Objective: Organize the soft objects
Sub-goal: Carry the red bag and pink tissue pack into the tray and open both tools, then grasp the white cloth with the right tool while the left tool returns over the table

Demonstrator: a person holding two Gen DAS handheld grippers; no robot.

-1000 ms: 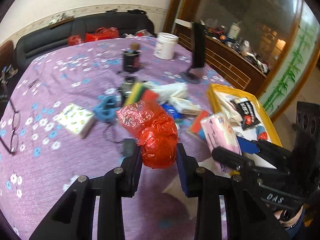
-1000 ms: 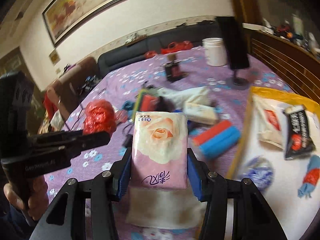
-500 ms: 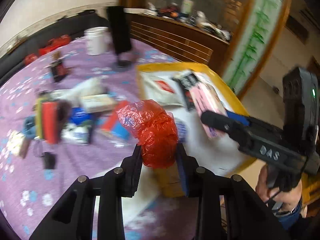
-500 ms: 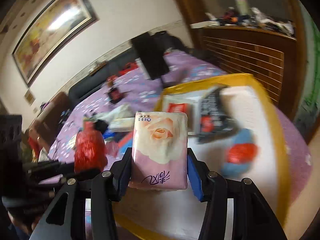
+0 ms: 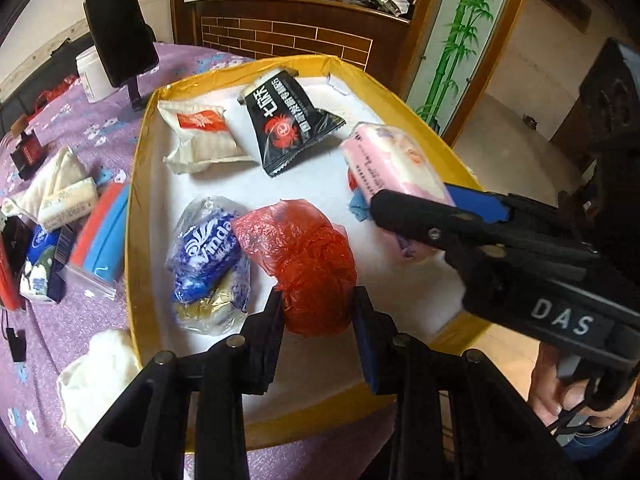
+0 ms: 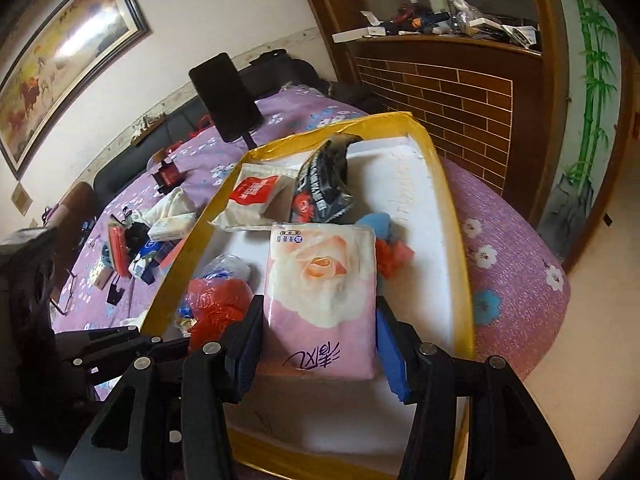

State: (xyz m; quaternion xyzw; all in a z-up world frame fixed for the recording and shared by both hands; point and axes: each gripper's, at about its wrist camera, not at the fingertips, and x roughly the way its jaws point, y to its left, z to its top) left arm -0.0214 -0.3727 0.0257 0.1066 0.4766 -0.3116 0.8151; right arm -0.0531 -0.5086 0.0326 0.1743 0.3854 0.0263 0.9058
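Observation:
My left gripper (image 5: 318, 300) is shut on a crumpled red plastic bag (image 5: 304, 256), low over the near half of the yellow-rimmed white tray (image 5: 134, 240). Just to its right, my right gripper (image 5: 416, 196) holds a pink rose-print tissue pack (image 6: 324, 280) over the tray. Its jaws are opening, though the pads (image 6: 386, 340) still touch the pack's sides. The right wrist view shows the left gripper (image 6: 188, 340) with the red bag (image 6: 216, 304) at lower left. Lying in the tray are a black snack packet (image 5: 288, 120), a white packet with a red label (image 5: 200, 136) and a blue tissue pack in a clear bag (image 5: 208, 256).
A blue and red bundle (image 6: 384, 236) lies in the tray behind the pink pack. Left of the tray on the purple cloth are a red-and-blue roll (image 5: 104, 236), a white cloth (image 5: 96, 376), small tissue packs and a phone on a stand (image 5: 120, 28). The table edge and floor lie to the right.
Both grippers have swung from above the table clutter to over the tray and sunk a little, each keeping its load. The tray now fills both views.

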